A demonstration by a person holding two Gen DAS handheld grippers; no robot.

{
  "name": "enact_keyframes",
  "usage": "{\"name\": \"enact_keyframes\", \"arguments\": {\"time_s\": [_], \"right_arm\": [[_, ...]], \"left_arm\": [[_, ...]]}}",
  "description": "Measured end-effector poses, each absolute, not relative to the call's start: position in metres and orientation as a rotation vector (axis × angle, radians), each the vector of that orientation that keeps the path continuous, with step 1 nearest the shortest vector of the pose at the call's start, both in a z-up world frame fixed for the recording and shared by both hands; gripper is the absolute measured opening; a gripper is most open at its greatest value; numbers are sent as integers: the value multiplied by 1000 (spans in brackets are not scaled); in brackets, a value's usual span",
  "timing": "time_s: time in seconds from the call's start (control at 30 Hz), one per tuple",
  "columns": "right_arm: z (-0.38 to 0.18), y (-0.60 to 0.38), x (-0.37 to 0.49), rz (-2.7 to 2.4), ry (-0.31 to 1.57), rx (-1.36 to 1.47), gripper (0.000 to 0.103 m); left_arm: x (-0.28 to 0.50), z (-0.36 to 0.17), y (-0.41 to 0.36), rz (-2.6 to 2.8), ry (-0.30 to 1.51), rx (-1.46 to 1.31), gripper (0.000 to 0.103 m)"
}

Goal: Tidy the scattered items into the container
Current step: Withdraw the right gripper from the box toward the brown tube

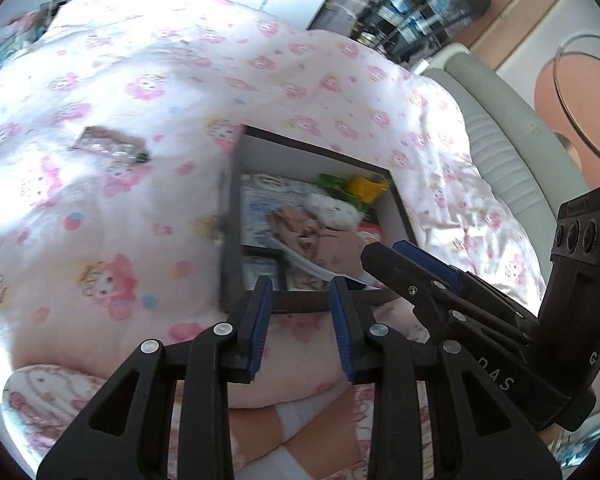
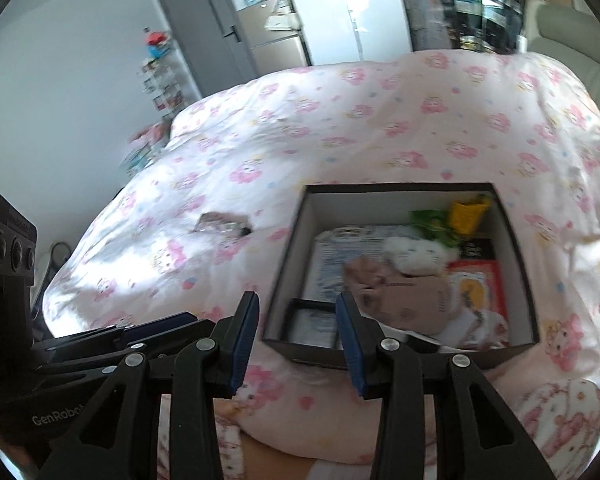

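An open dark cardboard box with pale inner walls (image 2: 512, 248) sits upright on the bed. Inside it lie a white plush cat toy (image 2: 414, 258), a yellow ribbed item (image 2: 466, 216) with crumpled green wrapping (image 2: 428, 220) in the far corner, a brown paper piece (image 2: 404, 296), a blue-and-white printed flat packet (image 2: 336, 256) and a red-edged card (image 2: 480, 284). Well apart, left of the box, a small shiny rectangular packet (image 2: 224, 226) lies flat on the cover
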State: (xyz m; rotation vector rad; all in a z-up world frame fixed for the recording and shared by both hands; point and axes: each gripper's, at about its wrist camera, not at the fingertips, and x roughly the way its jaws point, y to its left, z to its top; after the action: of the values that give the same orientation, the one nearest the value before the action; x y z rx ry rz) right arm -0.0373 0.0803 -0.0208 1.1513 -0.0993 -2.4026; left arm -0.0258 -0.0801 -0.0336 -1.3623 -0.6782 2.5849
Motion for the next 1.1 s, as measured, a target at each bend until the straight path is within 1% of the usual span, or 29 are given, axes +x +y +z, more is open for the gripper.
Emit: {"name": "enact_keyframes", "arguments": {"time_s": [0.3,0.4,0.57,0.7,0.77,1.07,1.1], "right_arm": [[-30,-4,-40,-2291,1,1145,36],[-39,-37,-45,-2256,50,1154,36],[-60,-82,-66,-2190,63,1196,36],[-78,-107,-93,-2151,-13,1265,36],[-87,-118,-108,-2152,-21,1296,36],[-134,-158,-205,-2187,-91,1428,36],[-142,-160,-219,-2196,-122,1448,36]], "left_arm": [[-4,-45,-158,2698,-777,-1371,29],[-2,-58,-189,2716,-853,-1382,29],[-13,-80,-231,2724,-968,-1390,29],[-35,-98,-258,2732,-1033,-1392,30],[-50,-108,-271,2722,-1065,-1395,30],[-151,-167,-327,2648,-1178,-1528,30],[-162,-175,-333,2633,-1201,-1548,32]]}}
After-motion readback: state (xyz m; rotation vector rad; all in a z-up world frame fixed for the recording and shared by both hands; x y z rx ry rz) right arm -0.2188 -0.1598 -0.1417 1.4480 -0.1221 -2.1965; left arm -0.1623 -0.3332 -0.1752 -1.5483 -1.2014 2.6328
